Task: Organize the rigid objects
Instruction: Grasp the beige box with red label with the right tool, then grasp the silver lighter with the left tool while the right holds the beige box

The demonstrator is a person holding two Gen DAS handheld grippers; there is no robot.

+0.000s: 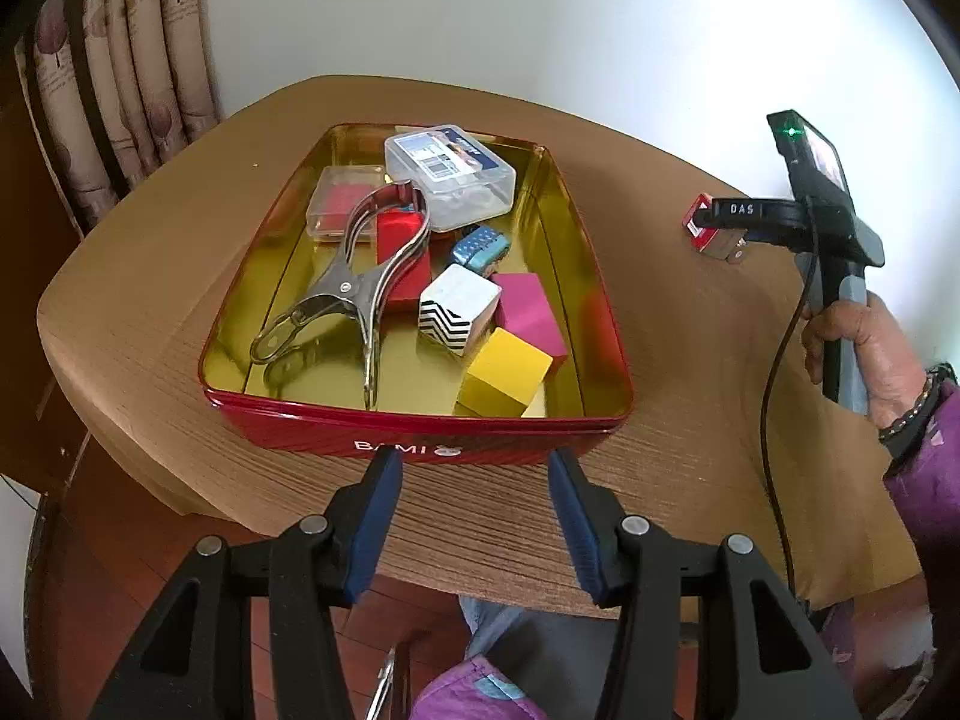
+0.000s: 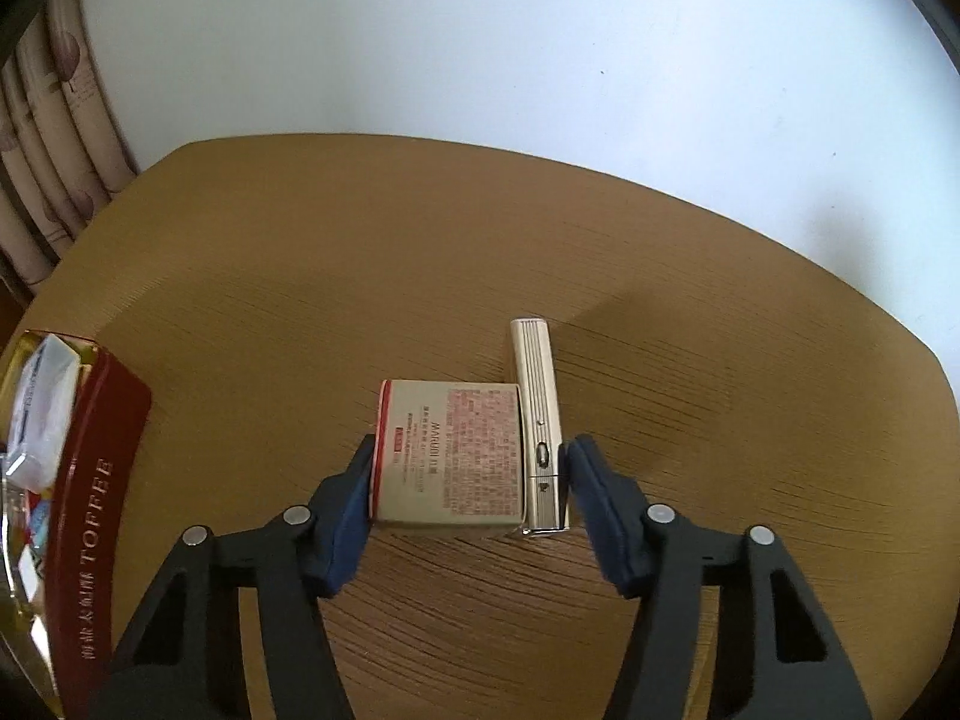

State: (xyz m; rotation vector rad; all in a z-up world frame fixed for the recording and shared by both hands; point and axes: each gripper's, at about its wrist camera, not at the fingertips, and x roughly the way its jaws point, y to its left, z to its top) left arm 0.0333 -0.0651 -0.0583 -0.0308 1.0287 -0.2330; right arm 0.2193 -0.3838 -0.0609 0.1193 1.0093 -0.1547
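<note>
A red tin with a gold inside stands on the round wooden table. It holds metal tongs, clear plastic boxes, and yellow, pink, red and striped cubes. My left gripper is open and empty, just in front of the tin. My right gripper straddles a small red-and-white printed box and a cream lighter-like case lying side by side on the table; its pads touch their outer sides. In the left wrist view these sit at the right gripper's tip.
The tin's side shows at the left edge of the right wrist view. Curtains hang behind the table at the left, and a white wall lies behind. The person's hand and cable are at the right.
</note>
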